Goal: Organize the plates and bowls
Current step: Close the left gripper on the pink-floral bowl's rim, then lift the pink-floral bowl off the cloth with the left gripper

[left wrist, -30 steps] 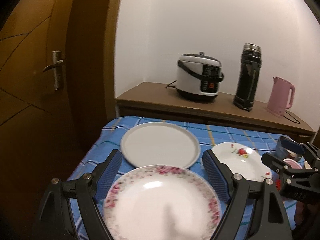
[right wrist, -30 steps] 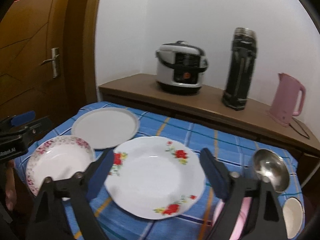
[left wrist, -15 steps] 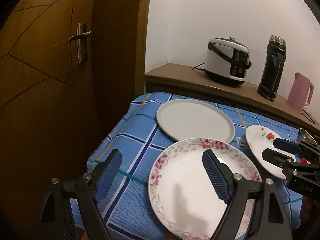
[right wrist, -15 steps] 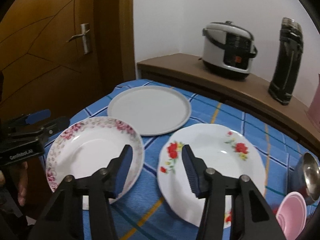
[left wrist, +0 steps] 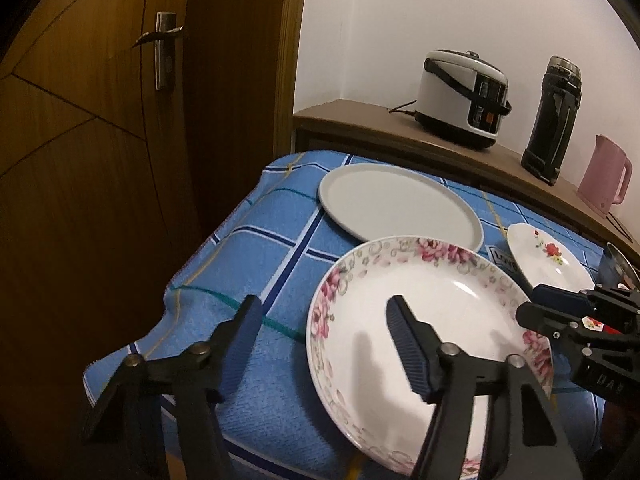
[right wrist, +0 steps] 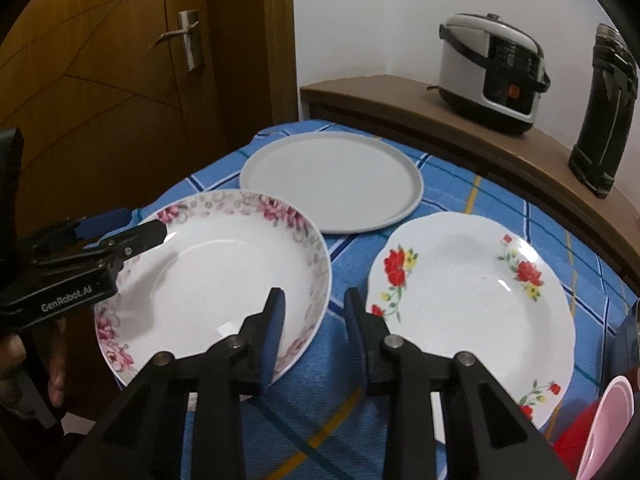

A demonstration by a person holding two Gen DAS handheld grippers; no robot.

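Since half a second ago I have swung both grippers in on the pink-flowered plate [right wrist: 212, 280]; the right jaws have narrowed and the left ones have closed in from wide.

Nearest, the right gripper [right wrist: 314, 312] straddles that plate's right rim, one finger over the well, one outside on the blue checked cloth [right wrist: 340, 360]; jaws part-open, not yet clenched on anything. The left gripper [left wrist: 320, 336] does likewise at the left rim, equally released.

Step in hand, in my judgement: a two-sided pickup of this plate, which sits at the near left corner of the table. Next move calls for both jaws to shut on the rim together, then a level lift.

The plate lies flat, well upward (round, so no long axis to report). Just beyond it lies the grey plate [right wrist: 332, 180], rims nearly touching; to the right, the red-flowered plate [right wrist: 472, 300]. Farthest, a rice cooker [right wrist: 492, 76] on the sideboard.
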